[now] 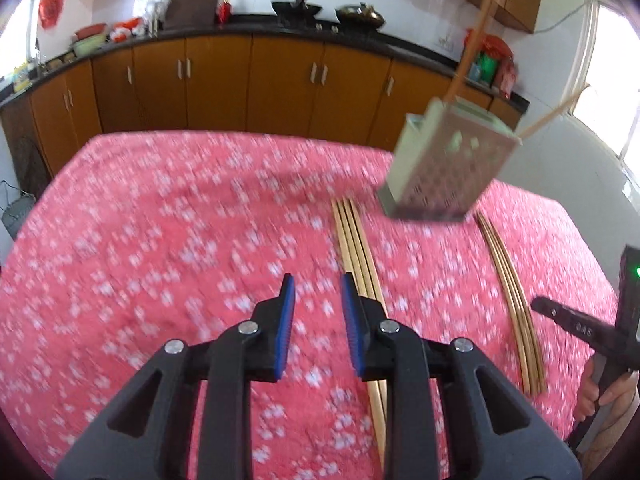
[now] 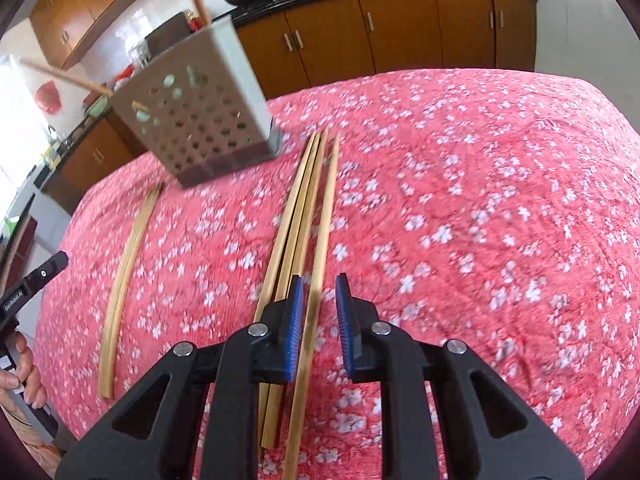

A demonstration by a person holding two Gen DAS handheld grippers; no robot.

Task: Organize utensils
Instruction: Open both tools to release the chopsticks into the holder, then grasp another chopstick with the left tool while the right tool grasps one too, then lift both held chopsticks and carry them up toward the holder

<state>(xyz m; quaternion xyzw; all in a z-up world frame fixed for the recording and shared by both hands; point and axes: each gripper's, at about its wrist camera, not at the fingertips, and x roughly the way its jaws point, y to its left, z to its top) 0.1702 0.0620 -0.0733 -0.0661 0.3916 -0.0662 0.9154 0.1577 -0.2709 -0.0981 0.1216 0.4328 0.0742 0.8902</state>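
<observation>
A grey perforated utensil holder [image 1: 448, 160] [image 2: 196, 120] stands on the red floral tablecloth [image 1: 160, 220] [image 2: 480, 200] with two chopsticks [image 1: 476, 40] leaning out of it. Two bundles of wooden chopsticks lie flat in front of it. My left gripper [image 1: 316, 292] hovers open just left of the left bundle [image 1: 352, 248] [image 2: 124, 272], nothing between its blue pads. My right gripper [image 2: 318, 292] is open over the right bundle [image 2: 304, 208] [image 1: 508, 292]. One chopstick of that bundle runs below the gap, and the pads are not pressing it.
Brown kitchen cabinets [image 1: 248, 76] under a dark counter with pots and boxes run behind the table. A hand on the other gripper's handle shows at each view's edge [image 1: 600, 392] [image 2: 24, 368]. A bright window [image 1: 608, 92] is on the right.
</observation>
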